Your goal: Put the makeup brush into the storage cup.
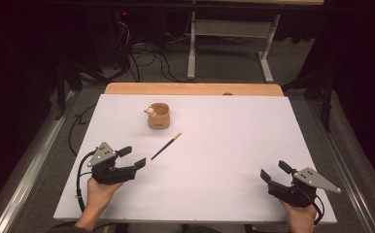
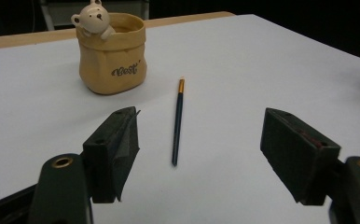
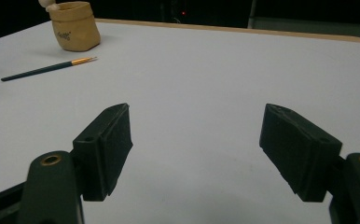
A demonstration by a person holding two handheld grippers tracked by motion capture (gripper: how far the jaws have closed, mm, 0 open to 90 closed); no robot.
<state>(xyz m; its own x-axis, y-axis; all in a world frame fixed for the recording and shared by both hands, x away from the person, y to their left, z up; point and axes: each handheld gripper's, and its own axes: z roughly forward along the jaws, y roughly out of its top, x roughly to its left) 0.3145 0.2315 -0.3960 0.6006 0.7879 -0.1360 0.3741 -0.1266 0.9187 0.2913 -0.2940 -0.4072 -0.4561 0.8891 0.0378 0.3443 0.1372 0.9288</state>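
Observation:
A tan sack-shaped pot (image 1: pixel 158 116) (image 2: pixel 113 53) (image 3: pixel 74 25) with a small white bear on its rim stands on the white table top (image 1: pixel 234 141). A thin dark paintbrush (image 1: pixel 166 145) (image 2: pixel 177 120) (image 3: pixel 47 69) with a gold ferrule lies flat just in front of the pot. My left gripper (image 1: pixel 132 158) (image 2: pixel 199 154) sits at the near left, open, its jaws wide and pointing at the brush's near end, a short gap away. My right gripper (image 1: pixel 274 171) (image 3: pixel 197 154) rests at the near right, open, with nothing between its jaws.
A wooden strip (image 1: pixel 193 89) runs along the table's far edge. Beyond it are a white metal frame (image 1: pixel 229 43) and cables (image 1: pixel 146 58) on the floor. White surface stretches between the two grippers.

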